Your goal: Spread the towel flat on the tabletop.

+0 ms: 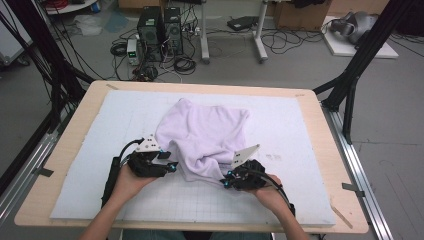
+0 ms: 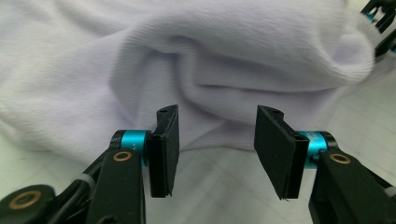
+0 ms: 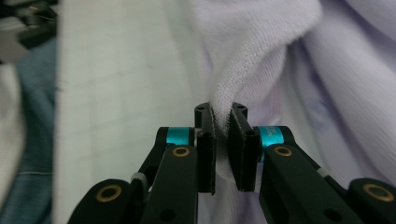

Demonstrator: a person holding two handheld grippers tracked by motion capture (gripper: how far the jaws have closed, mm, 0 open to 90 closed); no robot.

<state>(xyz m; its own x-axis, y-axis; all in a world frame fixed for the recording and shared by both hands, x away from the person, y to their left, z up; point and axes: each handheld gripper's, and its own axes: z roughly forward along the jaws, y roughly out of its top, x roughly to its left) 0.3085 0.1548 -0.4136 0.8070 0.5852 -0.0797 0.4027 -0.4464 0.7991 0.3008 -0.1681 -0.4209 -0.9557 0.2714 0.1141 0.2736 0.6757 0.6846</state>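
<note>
Both grippers black w/ teal collars and brass screws behind flat black pads: left gripper (image 1: 171, 161), right gripper (image 1: 226, 180). Grey 3-cornered plate atop each, black cable trailing. Forearms bare; sleeves prob. out of frame.

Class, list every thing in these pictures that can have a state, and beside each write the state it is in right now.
Towel: crumpled in a heap on the mat, not folded, one fold pinched.
Left tongs: open, nothing between the pads, the towel just beyond them.
Right tongs: shut on a fold of the towel.
Mat: lying flat on the table.
</note>
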